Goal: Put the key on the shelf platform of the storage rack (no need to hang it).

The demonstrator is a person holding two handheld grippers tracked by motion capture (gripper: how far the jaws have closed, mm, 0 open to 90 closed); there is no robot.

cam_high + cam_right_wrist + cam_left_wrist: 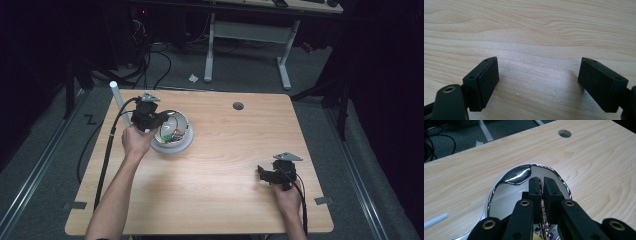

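Grippers: two are seen; the left gripper (pixel 159 119) is clenched on the rim of the shiny bowl (pixel 517 176), and the right gripper (pixel 537 83) is spread wide with only bare wood between its jaws.
Bowls: one, placed on the table (pixel 235 165) toward 10 o'clock; small colourful things (pixel 172 135) are held inside, too small to count.
White tube (pixel 118 100): one, at the table's 10 o'clock edge.
Writing: none can be read.
Surface: light wood, with one round hole (pixel 238 106) toward 12 o'clock.
Room: dark, with grey floor.

Black tongs (pixel 543 185) pinch the shiny bowl's (pixel 516 175) rim above the wooden table (pixel 599 160).
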